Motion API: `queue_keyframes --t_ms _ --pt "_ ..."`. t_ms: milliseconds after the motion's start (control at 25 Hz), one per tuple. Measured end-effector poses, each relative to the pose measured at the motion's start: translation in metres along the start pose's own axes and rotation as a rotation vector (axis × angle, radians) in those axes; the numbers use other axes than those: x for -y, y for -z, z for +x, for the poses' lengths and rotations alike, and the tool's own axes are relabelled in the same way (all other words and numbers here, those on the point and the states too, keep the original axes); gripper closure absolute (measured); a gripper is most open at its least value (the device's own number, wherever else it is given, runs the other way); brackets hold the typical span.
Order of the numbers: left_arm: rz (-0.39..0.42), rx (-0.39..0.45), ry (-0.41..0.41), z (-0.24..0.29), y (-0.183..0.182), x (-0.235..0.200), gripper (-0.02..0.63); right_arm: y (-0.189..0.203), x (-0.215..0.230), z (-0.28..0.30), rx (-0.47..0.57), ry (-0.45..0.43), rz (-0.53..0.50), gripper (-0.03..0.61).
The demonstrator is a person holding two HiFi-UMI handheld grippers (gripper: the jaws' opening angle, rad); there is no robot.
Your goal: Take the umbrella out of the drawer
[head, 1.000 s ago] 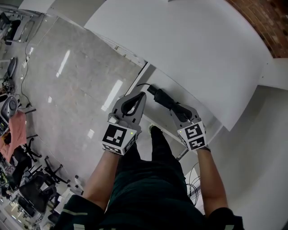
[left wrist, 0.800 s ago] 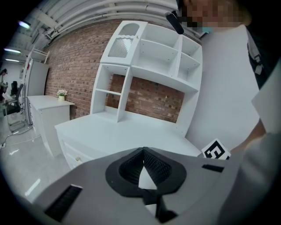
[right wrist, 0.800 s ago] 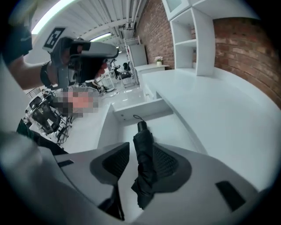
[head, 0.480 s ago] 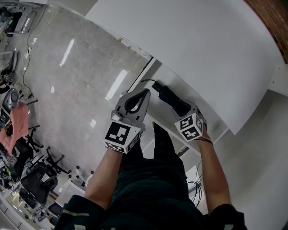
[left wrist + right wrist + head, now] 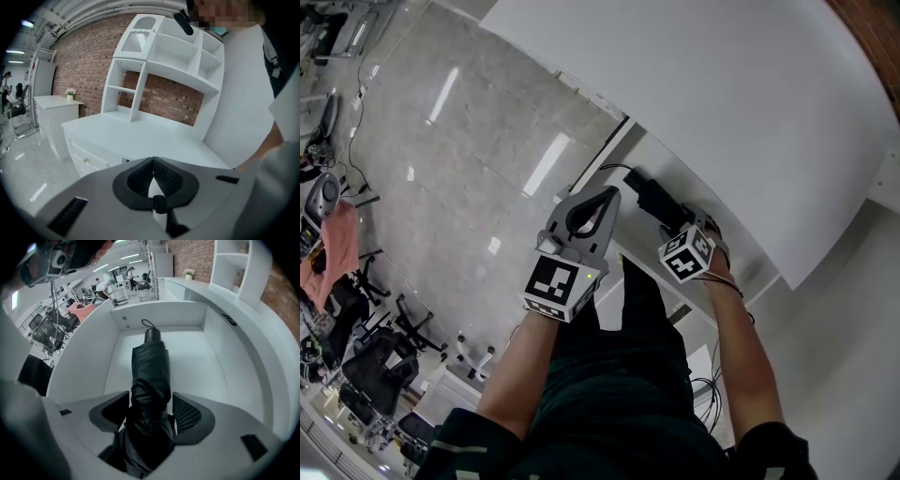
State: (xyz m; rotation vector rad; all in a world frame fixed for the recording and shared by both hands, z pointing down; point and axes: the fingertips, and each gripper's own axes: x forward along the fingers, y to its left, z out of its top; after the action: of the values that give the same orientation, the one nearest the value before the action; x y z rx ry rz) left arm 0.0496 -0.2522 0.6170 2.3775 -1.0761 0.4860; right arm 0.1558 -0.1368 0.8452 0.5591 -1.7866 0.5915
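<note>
A black folded umbrella (image 5: 654,199) lies lengthwise in the open white drawer (image 5: 694,187) under the desk top. In the right gripper view the umbrella (image 5: 150,366) runs away from me, its handle and wrist loop at the far end, on the drawer floor (image 5: 197,357). My right gripper (image 5: 673,223) points steeply down into the drawer. Its jaws are opening around the umbrella's near end (image 5: 150,399), with a gap at the right pad (image 5: 187,413). My left gripper (image 5: 607,193) hangs shut and empty beside the drawer's left side, with its tips together (image 5: 152,161).
The white desk top (image 5: 722,94) overhangs the drawer's back. A white hutch with shelves (image 5: 173,51) stands on it against a brick wall. Shiny grey floor (image 5: 469,141) spreads to the left, with office chairs (image 5: 356,366) at its far edge. The person's dark trousers (image 5: 628,375) fill the foreground.
My right gripper has sunk into the drawer with the umbrella and tipped to point more steeply down, and its jaws have spread apart. The left gripper has dropped slightly.
</note>
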Motion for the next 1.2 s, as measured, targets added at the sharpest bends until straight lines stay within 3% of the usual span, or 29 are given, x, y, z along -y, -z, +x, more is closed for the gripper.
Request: queue_keyframes --t_ms 400,680,840,1200 --pt "-0.002 -0.019 -0.028 -0.009 0.006 -0.012 0.607 0.010 0.003 0.032 -0.116 0.051 -0.059 0.314" --pt "0.001 -0.014 -0.022 -0.033 -0.005 -0.011 0.607 0.005 -0.005 0.016 -0.127 0.025 -0.057 0.344" --pt "0.013 -0.011 -0.019 -0.031 -0.001 -0.014 0.607 0.004 0.000 0.021 -0.101 0.018 -0.062 0.357" --pt "0.022 0.017 -0.009 -0.048 -0.007 -0.015 0.607 -0.014 -0.005 -0.026 0.043 0.034 0.014 0.359"
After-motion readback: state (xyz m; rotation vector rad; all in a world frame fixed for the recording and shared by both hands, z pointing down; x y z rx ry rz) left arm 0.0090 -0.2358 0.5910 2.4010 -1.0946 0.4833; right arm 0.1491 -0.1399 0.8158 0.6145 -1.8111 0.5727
